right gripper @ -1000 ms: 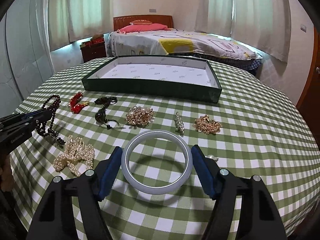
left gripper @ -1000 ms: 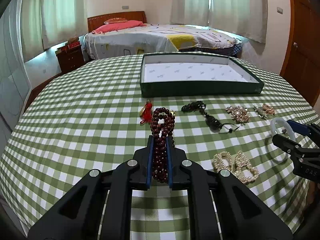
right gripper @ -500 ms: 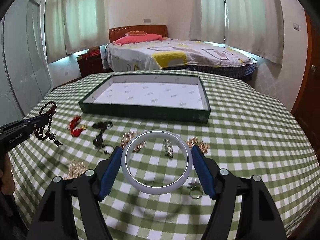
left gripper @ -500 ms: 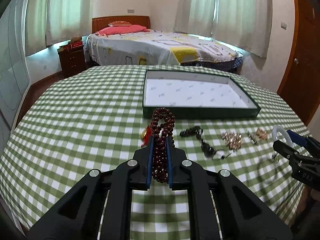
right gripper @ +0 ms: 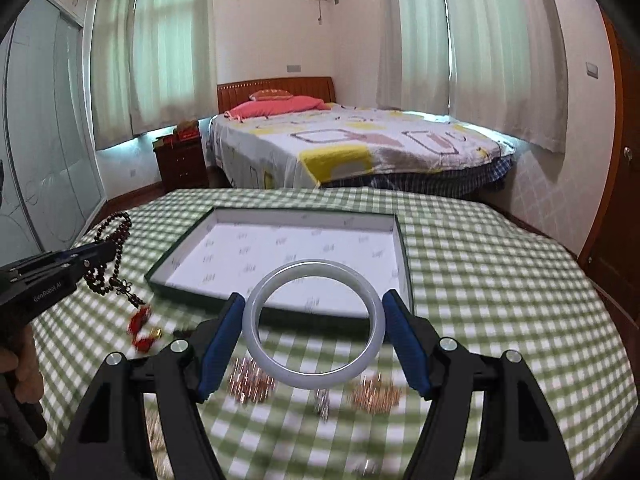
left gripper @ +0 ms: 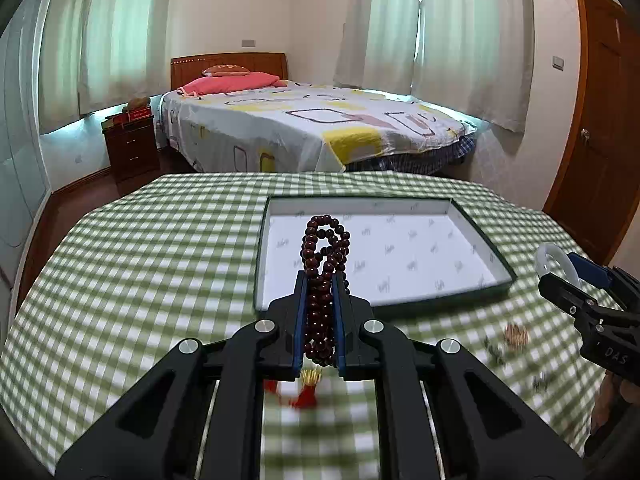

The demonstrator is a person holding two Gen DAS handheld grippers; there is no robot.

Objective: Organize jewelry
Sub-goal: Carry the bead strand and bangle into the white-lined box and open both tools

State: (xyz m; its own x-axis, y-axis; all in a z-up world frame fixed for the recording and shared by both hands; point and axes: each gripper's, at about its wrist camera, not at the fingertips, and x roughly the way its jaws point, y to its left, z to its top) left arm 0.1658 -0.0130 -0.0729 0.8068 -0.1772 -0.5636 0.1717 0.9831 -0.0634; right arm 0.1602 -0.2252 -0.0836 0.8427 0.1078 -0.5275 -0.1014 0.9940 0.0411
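The beads (left gripper: 320, 296) are clamped between the pads of the left gripper (left gripper: 319, 280), a loop standing above the fingertips and a tasselled tail hanging below. The bangle (right gripper: 314, 322) is gripped across its width by the right gripper (right gripper: 314, 312), both blue pads pressed to its rim. Both pieces are held above the table (left gripper: 140, 260); the tray (left gripper: 460, 210) lies ahead of and below each gripper, its white floor bare. For a clean drop, each piece is best carried fully past the near wall and lowered close to the floor before the pads are parted. The 2 pieces are best set well apart, so the beads' tail is not trapped under the bangle. Loose jewelry (right gripper: 250, 382) is left below the right gripper.
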